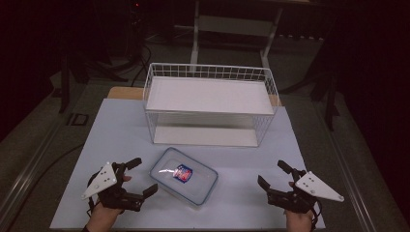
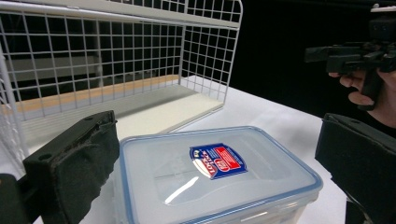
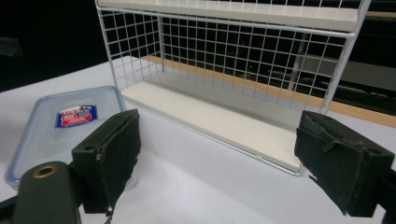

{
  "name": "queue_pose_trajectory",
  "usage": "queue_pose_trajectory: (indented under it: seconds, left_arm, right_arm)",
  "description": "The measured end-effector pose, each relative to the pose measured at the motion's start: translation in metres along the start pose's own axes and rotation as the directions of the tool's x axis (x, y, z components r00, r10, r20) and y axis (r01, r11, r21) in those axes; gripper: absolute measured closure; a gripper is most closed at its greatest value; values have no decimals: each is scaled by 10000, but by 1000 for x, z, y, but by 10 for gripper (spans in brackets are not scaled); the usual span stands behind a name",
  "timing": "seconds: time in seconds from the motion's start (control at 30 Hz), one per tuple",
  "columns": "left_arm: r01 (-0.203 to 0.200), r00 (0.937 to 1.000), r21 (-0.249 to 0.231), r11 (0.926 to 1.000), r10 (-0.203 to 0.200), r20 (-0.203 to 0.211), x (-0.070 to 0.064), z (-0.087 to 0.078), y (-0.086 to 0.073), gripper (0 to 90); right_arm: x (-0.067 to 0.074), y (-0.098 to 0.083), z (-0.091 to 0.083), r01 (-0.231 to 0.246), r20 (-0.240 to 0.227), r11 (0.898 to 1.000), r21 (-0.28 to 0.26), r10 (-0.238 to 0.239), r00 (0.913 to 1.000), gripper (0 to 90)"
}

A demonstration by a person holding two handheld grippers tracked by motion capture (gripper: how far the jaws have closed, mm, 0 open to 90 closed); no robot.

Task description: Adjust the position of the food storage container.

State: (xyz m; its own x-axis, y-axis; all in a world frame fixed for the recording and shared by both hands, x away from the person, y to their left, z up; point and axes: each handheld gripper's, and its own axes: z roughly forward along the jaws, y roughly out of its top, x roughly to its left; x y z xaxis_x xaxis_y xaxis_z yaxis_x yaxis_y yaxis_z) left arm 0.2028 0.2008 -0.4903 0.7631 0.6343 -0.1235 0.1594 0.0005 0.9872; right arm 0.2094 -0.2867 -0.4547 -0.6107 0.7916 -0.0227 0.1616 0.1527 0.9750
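My left gripper (image 1: 145,176) stands wide open, empty, its jaws flanking the near-left corner of the clear rectangular plastic container with a blue-rimmed lid and a red-and-blue label (image 1: 183,175) without pressing it. My right gripper (image 1: 272,177) is spread wide too, holding nothing, well apart to the container's right. The container lies on the pale table (image 1: 121,130), in front of the white wire shelf rack (image 1: 208,104).

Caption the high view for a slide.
Clear rectangular plastic lidded container on white table, between open left gripper and right gripper, before white wire shelf rack.
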Motion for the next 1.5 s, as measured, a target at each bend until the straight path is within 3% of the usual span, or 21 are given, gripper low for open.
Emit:
queue_pose_trajectory:
  seconds: [0.2,0.23,0.27,0.33,0.4,0.43,0.57,0.6,0.63,0.67,0.7,0.73,0.8,0.87,0.9,0.93,0.97,1.07,1.13,1.23,1.5]
  left_arm:
    - [-21,9999,236,9997,18,103,3,-3,8,0]
    - [-177,9993,650,9977,156,329,11,-9,14,0]
    - [-122,9991,671,9977,95,404,15,-11,15,0]
    - [-87,9986,877,9961,40,530,19,-12,15,51]
    - [-224,9993,1429,9895,180,323,27,-12,13,144]
    - [-363,9989,1929,9806,302,346,36,-14,7,234]
    - [-274,9993,2815,9592,339,-181,54,-15,-8,518]
    - [-283,9984,3256,9451,428,-373,59,-13,-12,575]
    - [-350,9973,3425,9389,552,-494,60,-12,-14,605]
    - [-350,9973,3425,9389,552,-494,60,-12,-14,668]
    - [-310,9962,4048,9139,613,-619,66,-8,-21,695]
    - [-310,9962,4048,9139,613,-619,66,-8,-21,731]
    - [-388,9972,4606,8867,639,-391,68,-3,-28,799]
    - [-400,9979,4699,8818,591,-260,68,0,-30,856]
    - [-439,9980,4866,8725,600,-175,67,4,-32,871]
    - [-439,9980,4866,8725,600,-175,67,4,-32,892]
    - [-532,9977,4983,8653,673,-103,67,9,-33,892]
    - [-539,9981,5154,8553,620,15,69,17,-34,896]
    - [-490,9987,5184,8538,499,122,70,20,-35,897]
    - [-749,9972,5351,8414,631,404,66,30,-38,897]
    - [-824,9962,5355,8405,543,680,61,31,-38,897]
  right_arm:
    - [3,4,-1,-18,-153,10000,-84,17,9999,136]
    - [4,6,-2,-63,-310,10000,-65,61,9995,134]
    - [5,7,-2,-49,-292,9999,-95,46,9996,134]
    - [5,8,-3,5,-285,9999,-125,-8,9996,134]
    - [5,11,-5,-84,-292,9996,-276,76,9995,134]
    - [4,11,-5,-121,-305,9995,-283,112,9995,134]
    - [4,11,-6,-223,-317,9994,-282,214,9993,134]
    - [4,11,-6,-217,-315,9994,-265,209,9993,134]
    - [4,11,-6,-227,-360,9994,-253,218,9991,134]
    - [4,11,-6,-224,-359,9994,-256,215,9991,134]
    - [4,11,-6,-230,-355,9994,-260,221,9991,134]
    - [4,11,-6,-230,-355,9994,-260,221,9991,134]
    - [4,11,-6,-265,-373,9993,-261,255,9990,134]
    - [4,10,-6,-278,-399,9993,-235,269,9988,134]
    - [4,10,-5,-284,-392,9994,-213,275,9989,134]
    - [4,10,-5,-284,-392,9994,-213,275,9989,134]
    - [4,10,-5,-367,-442,9992,-173,359,9984,134]
    - [4,10,-5,-343,-438,9993,-156,336,9985,134]
    - [4,10,-5,-328,-425,9993,-149,322,9986,135]
    - [3,9,-5,-375,-429,9992,-147,368,9984,135]
    - [2,9,-5,-348,-427,9993,-168,341,9985,135]
